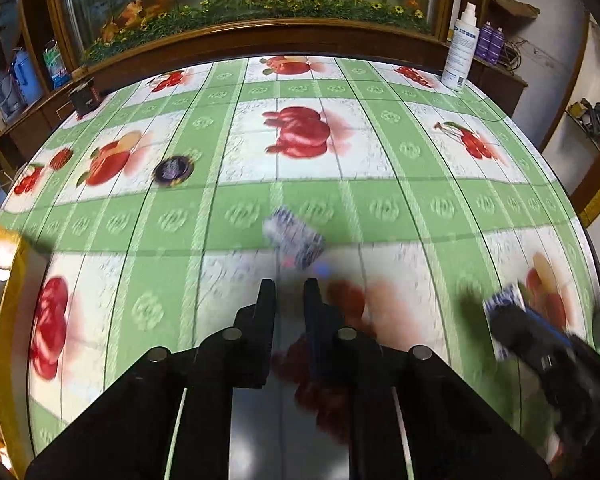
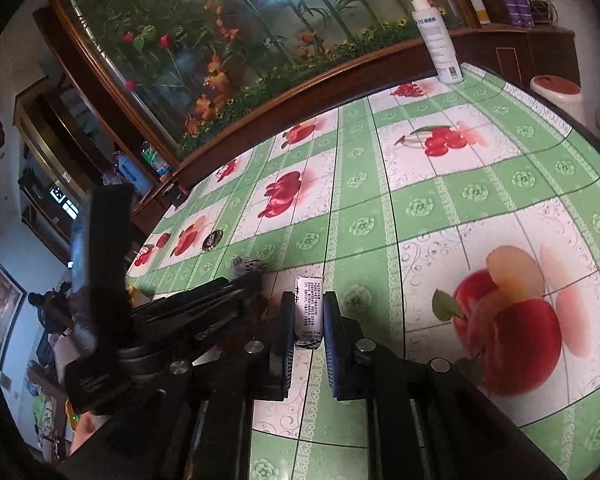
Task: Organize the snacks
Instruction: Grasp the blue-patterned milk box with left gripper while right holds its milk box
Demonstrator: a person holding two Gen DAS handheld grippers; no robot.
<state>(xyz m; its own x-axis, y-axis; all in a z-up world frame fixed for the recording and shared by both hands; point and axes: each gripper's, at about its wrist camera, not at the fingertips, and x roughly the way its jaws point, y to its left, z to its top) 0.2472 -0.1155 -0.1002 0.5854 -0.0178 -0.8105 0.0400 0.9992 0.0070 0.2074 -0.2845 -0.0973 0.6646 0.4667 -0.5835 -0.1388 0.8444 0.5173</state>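
My right gripper (image 2: 309,298) is shut on a small white snack packet (image 2: 309,310) with dark print, held upright between its pads above the table; it also shows in the left wrist view (image 1: 504,302) at the right. My left gripper (image 1: 290,286) has its jaws close together with nothing between them. A blue-and-white wrapped snack (image 1: 294,242) lies blurred on the tablecloth just ahead of it and shows in the right wrist view (image 2: 247,266). A round dark snack (image 1: 173,169) lies farther left, also seen in the right wrist view (image 2: 213,239).
The round table (image 1: 380,208) has a green fruit-print cloth. A white spray bottle (image 1: 460,50) stands at its far right edge. A yellow container rim (image 1: 4,240) is at the left. A wooden-framed flower display (image 1: 260,20) backs the table.
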